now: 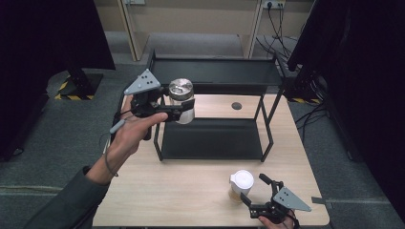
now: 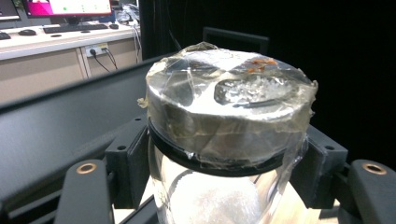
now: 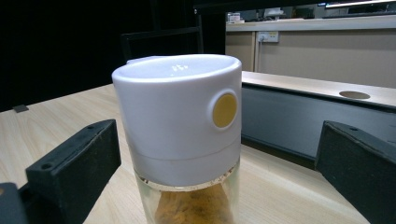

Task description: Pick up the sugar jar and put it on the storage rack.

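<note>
My left gripper [image 1: 184, 110] is shut on a clear glass jar [image 1: 182, 101] with a silver lid wrapped in tape. It holds the jar in the air at the left end of the black two-tier rack [image 1: 215, 71], about level with the top shelf. In the left gripper view the jar [image 2: 224, 140] sits clamped between the two black pads just under its lid. My right gripper [image 1: 252, 191] stands open near the table's front right. A white-capped jar [image 1: 241, 185] of brown-orange powder stands between its jaws, which stay apart from that jar [image 3: 180, 126] in the right gripper view.
The rack has a lower shelf [image 1: 210, 138] close to the wooden table [image 1: 181, 186]. A round hole [image 1: 236, 106] marks the tabletop behind the rack. Dark curtains hang at both sides. Cables lie on the floor at the right.
</note>
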Demonstrator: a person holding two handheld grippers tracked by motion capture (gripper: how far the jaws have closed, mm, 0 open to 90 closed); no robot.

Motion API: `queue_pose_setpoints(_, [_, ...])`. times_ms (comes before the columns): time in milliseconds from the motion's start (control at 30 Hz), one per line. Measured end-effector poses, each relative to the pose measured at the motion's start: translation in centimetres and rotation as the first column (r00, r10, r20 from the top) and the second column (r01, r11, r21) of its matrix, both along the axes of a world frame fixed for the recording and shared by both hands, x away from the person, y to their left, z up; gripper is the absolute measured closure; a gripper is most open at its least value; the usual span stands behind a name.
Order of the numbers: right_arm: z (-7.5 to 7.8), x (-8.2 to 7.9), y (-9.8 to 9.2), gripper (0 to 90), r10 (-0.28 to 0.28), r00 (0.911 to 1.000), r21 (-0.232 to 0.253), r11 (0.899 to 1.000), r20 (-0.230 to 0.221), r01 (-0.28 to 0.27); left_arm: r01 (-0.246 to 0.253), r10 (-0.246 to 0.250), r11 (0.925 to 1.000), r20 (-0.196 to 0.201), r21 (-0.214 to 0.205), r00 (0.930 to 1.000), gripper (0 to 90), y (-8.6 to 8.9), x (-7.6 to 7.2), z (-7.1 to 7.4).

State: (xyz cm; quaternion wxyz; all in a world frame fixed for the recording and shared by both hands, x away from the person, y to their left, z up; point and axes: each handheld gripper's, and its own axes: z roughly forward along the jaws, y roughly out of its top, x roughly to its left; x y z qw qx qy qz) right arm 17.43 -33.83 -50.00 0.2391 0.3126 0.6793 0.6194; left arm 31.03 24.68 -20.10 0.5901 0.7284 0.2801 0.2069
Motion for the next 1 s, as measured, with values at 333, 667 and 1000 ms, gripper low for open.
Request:
queue_pose_setpoints(333, [0.0, 0.0, 0.0, 0.4, 0.0, 1.0, 0.003, 1.0, 0.0, 0.0, -0.034, 0.034, 0.9994, 0.0, 0.0, 0.9994, 31.2, -0.9, 1.3, 2.5])
queue_pose_setpoints(667, [0.0, 0.0, -0.1, 0.4, -0.001, 1.0, 0.006, 1.0, 0.0, 0.001, -0.127, 0.126, 0.9918, 0.024, 0.017, 0.9917, 31.2, -2.6, 2.9, 4.0])
queue_pose_setpoints(1000, [0.0, 0.0, -0.1, 0.4, 0.001, 1.0, 0.006, 1.0, 0.001, -0.001, -0.217, 0.217, 0.9761, 0.04, 0.01, 0.9754, 31.2, -3.5, 4.9, 3.7])
